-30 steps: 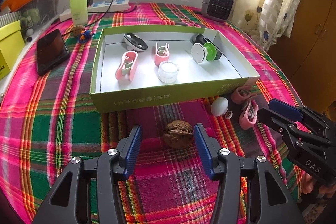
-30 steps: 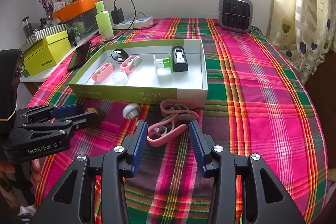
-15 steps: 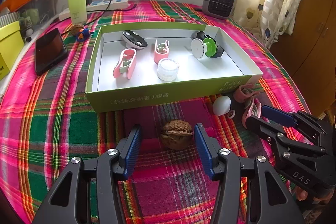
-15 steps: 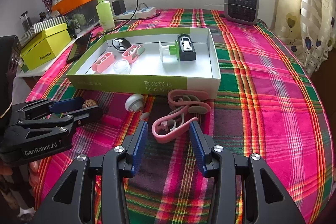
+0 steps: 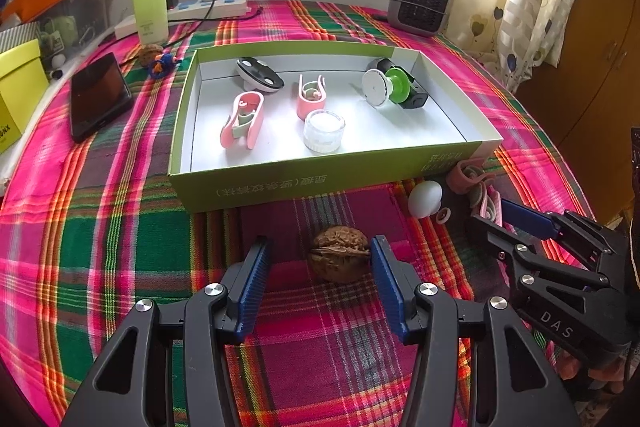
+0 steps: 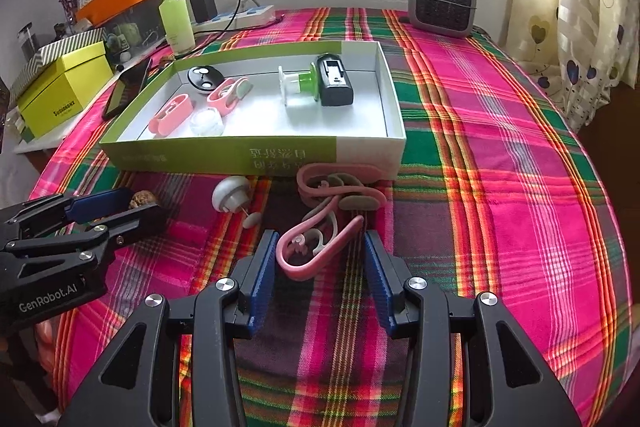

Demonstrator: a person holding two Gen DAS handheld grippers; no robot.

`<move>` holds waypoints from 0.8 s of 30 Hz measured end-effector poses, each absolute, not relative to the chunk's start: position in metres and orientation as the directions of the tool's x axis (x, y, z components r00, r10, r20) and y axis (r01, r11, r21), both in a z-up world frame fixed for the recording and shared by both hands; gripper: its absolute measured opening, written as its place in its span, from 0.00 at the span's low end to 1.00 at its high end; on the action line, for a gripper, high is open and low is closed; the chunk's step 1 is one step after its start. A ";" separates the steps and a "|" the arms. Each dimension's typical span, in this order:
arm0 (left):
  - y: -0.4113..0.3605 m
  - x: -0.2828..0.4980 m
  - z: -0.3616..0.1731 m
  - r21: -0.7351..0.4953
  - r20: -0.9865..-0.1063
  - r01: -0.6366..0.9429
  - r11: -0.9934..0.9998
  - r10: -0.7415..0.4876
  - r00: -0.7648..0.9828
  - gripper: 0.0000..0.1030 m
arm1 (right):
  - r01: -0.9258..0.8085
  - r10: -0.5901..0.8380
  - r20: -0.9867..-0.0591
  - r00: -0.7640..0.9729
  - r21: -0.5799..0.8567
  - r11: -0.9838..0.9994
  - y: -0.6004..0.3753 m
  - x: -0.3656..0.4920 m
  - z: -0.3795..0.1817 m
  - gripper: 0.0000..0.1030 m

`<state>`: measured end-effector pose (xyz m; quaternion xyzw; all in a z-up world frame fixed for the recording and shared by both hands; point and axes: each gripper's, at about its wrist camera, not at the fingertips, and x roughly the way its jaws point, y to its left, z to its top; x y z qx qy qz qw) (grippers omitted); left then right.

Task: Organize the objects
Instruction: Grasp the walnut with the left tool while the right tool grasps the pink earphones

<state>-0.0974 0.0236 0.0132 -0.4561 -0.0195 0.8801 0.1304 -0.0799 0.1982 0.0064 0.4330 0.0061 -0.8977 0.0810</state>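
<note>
Walnut (image 5: 339,258), brown and wrinkled, lay on plaid cloth between the left gripper (image 5: 320,277)'s parted jaws, nearest the right pad, just before the green cardboard tray (image 5: 256,189)'s front wall. Right gripper (image 6: 320,269)'s jaws, just widening, flanked a pink curved clip (image 6: 316,251) untouched; open cloth stretched rightward.

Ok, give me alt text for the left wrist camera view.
The left tool straddles a walnut on a plaid tablecloth, its pads not gripping it. Behind lies an open green box holding small items; the right tool is at right.
</note>
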 end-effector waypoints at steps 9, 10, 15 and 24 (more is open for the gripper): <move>0.016 -0.091 0.013 -0.138 -0.802 -0.207 -0.969 0.232 -0.550 0.48 | 0.118 -0.092 -0.788 -0.609 0.025 -0.993 0.210 -0.071 0.007 0.43; 0.014 -0.090 0.013 -0.134 -0.804 -0.203 -0.970 0.226 -0.550 0.48 | 0.115 -0.083 -0.790 -0.608 0.016 -0.993 0.211 -0.070 0.007 0.43; 0.005 -0.088 0.013 -0.129 -0.808 -0.178 -0.976 0.207 -0.551 0.48 | 0.139 -0.114 -0.786 -0.607 0.036 -0.990 0.212 -0.068 0.008 0.43; 0.005 -0.090 0.013 -0.167 -0.807 -0.145 -0.975 0.220 -0.547 0.48 | 0.166 -0.130 -0.784 -0.607 0.035 -0.986 0.202 -0.078 0.006 0.43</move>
